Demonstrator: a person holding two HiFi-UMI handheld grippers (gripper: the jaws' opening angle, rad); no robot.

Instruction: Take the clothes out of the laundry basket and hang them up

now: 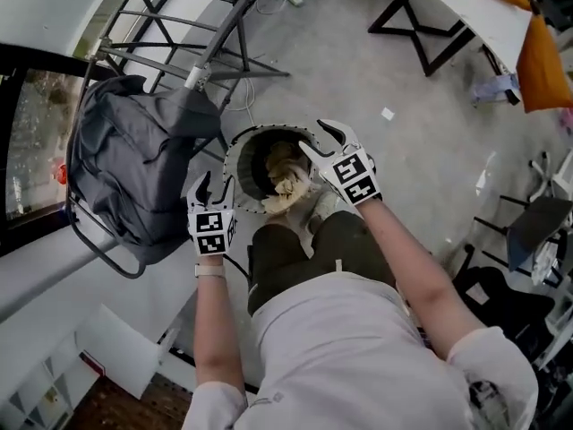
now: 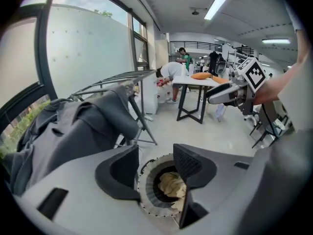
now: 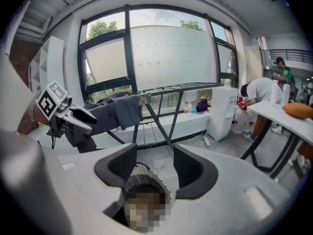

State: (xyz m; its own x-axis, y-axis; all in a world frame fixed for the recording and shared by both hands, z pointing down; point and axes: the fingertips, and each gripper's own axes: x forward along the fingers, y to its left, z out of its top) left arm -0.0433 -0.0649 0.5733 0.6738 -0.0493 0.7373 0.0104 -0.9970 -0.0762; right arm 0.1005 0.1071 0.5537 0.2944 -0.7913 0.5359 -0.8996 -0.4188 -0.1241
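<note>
A round white laundry basket (image 1: 240, 170) stands on the floor in front of me, with crumpled cream clothes (image 1: 285, 177) inside. A dark grey garment (image 1: 134, 164) is draped over the metal drying rack (image 1: 192, 25) at the left. My left gripper (image 1: 213, 186) hovers open at the basket's left rim, holding nothing. In the left gripper view, the open left gripper (image 2: 156, 168) frames the cream clothes (image 2: 172, 184). My right gripper (image 1: 320, 140) hangs open over the basket's right rim, empty. In the right gripper view, the right gripper (image 3: 154, 168) stands above the basket (image 3: 142, 177).
A white table (image 1: 466, 7) with black trestle legs stands at the upper right, orange cloth (image 1: 542, 56) on it. Dark chairs (image 1: 537, 227) crowd the right edge. A window and ledge run along the left. People work at a table (image 2: 195, 82) far off.
</note>
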